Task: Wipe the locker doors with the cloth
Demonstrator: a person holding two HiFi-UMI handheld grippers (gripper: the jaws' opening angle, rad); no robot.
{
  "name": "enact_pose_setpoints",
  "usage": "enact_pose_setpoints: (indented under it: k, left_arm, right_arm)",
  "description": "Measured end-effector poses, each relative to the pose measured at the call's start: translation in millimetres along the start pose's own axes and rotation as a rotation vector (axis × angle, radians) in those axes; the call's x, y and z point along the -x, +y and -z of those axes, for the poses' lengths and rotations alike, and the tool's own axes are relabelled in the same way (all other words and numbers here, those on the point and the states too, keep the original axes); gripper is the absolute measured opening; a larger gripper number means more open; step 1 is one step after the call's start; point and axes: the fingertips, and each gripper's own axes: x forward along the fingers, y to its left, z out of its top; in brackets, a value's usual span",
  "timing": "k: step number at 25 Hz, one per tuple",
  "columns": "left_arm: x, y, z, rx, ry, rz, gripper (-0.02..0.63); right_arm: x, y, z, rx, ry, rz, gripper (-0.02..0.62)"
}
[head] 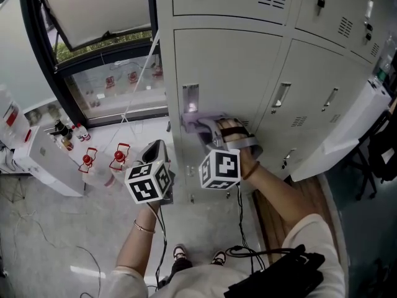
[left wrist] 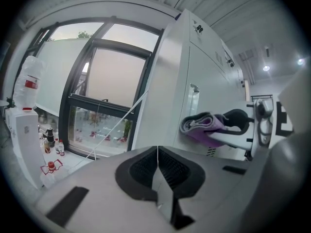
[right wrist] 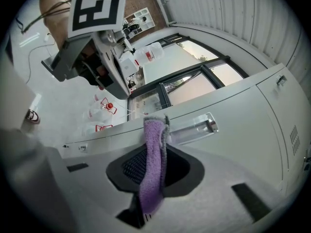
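Note:
A folded purple cloth [head: 200, 123] is pressed against the grey locker door [head: 229, 67], just under its recessed metal handle [head: 190, 99]. My right gripper [head: 209, 129] is shut on the cloth, which hangs between the jaws in the right gripper view, where the cloth [right wrist: 154, 164] reaches up to the handle [right wrist: 194, 127]. My left gripper [head: 156, 153] is held lower left of the door, off the locker, its jaws shut with nothing between them [left wrist: 157, 152]. The left gripper view shows the cloth [left wrist: 201, 125] against the door's edge.
More locker doors [head: 322, 73] run to the right, and one white door [head: 347, 129] swings open at the far right. A window [head: 105, 54] stands left of the lockers. Red-capped bottles [head: 102, 160] and a white box [head: 46, 163] sit on the floor below it.

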Motion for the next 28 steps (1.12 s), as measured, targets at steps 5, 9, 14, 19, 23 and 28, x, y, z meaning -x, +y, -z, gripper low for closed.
enact_pose_setpoints:
  k: [5, 9, 14, 19, 23, 28]
  left_arm:
    - [-3, 5, 9, 0.011, 0.015, -0.012, 0.009]
    - [-5, 9, 18, 0.019, 0.029, -0.020, 0.009]
    - [-7, 16, 31, 0.024, 0.032, -0.046, 0.009]
    - [-9, 21, 43, 0.036, 0.041, -0.060, 0.009]
    - [-9, 24, 48, 0.036, 0.037, -0.073, 0.009]
    - [-10, 27, 58, 0.035, 0.054, -0.078, 0.009]
  right_arm:
    - [-8, 17, 5, 0.004, -0.001, -0.027, 0.058]
    - [-13, 30, 7, 0.007, -0.005, -0.045, 0.058]
    - [-19, 47, 11, 0.009, -0.009, -0.063, 0.058]
    - [-26, 68, 19, 0.001, 0.000, -0.101, 0.058]
    - [-31, 85, 25, -0.009, 0.011, -0.137, 0.058]
    - [-37, 101, 30, -0.010, 0.015, -0.157, 0.058]
